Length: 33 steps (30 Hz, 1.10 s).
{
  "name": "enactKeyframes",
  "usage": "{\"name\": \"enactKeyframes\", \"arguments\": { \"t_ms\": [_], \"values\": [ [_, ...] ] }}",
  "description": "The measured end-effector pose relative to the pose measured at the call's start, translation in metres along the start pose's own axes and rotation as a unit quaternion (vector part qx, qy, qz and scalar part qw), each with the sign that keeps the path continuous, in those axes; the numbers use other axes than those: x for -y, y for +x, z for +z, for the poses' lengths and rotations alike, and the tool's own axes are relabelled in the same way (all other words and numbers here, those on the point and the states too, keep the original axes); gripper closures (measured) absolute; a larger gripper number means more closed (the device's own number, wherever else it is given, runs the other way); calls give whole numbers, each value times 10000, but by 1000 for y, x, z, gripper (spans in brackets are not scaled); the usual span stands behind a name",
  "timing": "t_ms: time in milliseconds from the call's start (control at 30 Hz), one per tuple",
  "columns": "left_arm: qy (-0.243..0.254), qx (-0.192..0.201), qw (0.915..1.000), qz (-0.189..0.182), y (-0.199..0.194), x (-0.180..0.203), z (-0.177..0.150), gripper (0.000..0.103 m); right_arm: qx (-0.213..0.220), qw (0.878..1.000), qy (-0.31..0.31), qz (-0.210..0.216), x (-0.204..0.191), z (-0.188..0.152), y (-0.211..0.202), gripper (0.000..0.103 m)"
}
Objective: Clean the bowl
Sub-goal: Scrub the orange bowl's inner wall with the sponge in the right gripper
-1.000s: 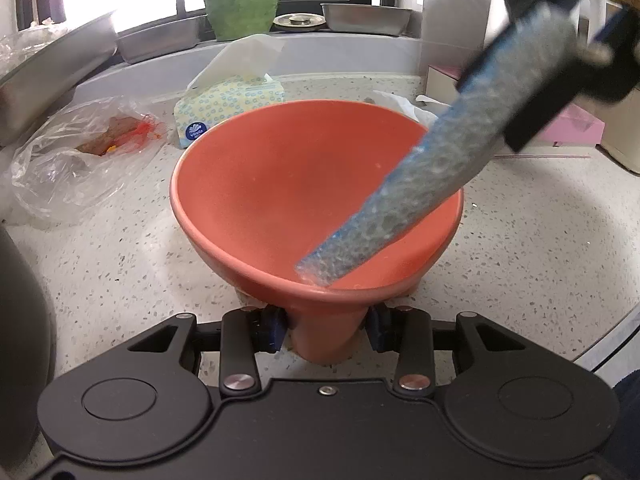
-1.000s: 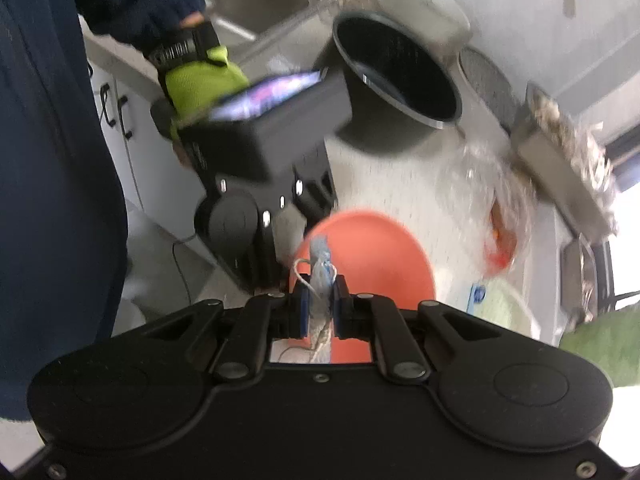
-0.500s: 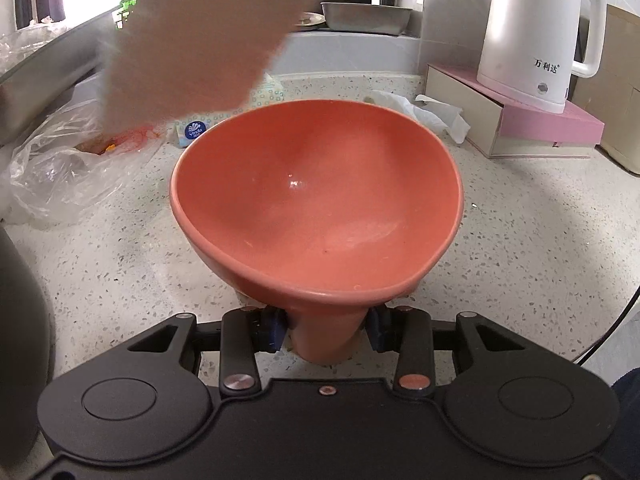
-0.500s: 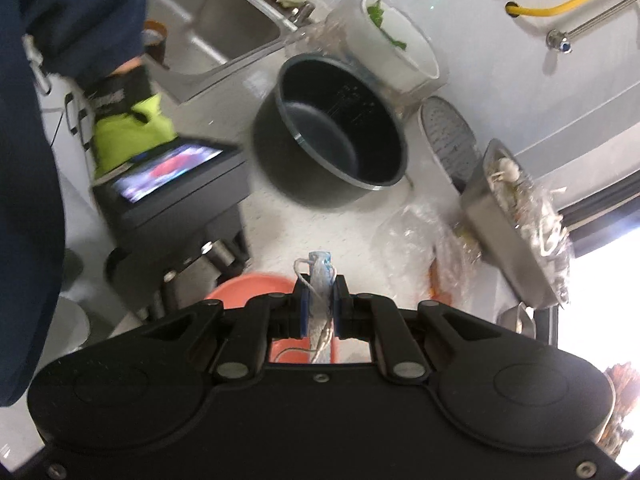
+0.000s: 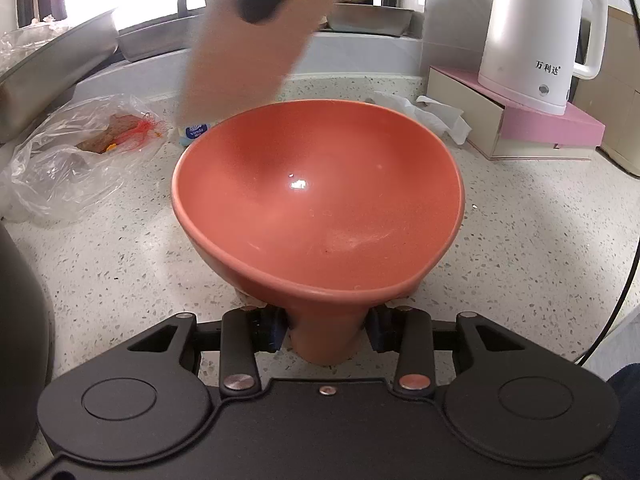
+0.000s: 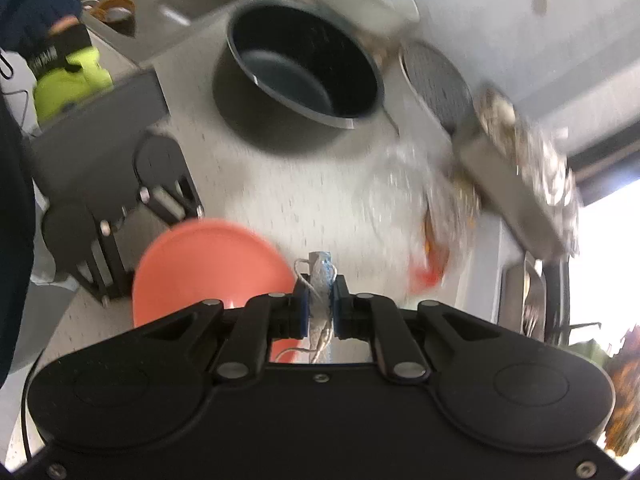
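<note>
Left wrist view: my left claw (image 5: 326, 330) pinches the foot of the orange bowl (image 5: 320, 196), holding it tilted above the speckled surface (image 5: 540, 240); the inside faces the camera. A blurred sponge (image 5: 244, 48) hangs beyond the far rim. In the right wrist view, my right claw (image 6: 320, 300) is pressed together on the sponge (image 6: 320, 280); the bowl (image 6: 208, 264) sits to its left.
</note>
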<state>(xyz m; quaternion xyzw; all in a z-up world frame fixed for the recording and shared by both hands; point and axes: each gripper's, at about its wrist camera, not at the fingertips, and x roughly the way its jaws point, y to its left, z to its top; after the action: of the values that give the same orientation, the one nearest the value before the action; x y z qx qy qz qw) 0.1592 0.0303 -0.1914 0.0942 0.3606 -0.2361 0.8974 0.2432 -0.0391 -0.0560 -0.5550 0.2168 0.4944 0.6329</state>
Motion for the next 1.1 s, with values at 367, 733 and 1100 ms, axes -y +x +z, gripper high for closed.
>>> {"name": "enactKeyframes", "arguments": {
  "t_ms": [367, 733, 1100],
  "values": [
    [39, -40, 10000, -36, 0, -2, 1, 65, -552, 9968, 572, 40, -14, -62, 0, 91],
    [30, -12, 10000, -54, 0, -2, -1, 65, -822, 9947, 356, 502, -70, -78, -17, 91],
    [-10, 245, 9997, -11, -2, -1, -8, 64, -524, 9957, -145, 748, -103, -43, -38, 91]
  ]
}}
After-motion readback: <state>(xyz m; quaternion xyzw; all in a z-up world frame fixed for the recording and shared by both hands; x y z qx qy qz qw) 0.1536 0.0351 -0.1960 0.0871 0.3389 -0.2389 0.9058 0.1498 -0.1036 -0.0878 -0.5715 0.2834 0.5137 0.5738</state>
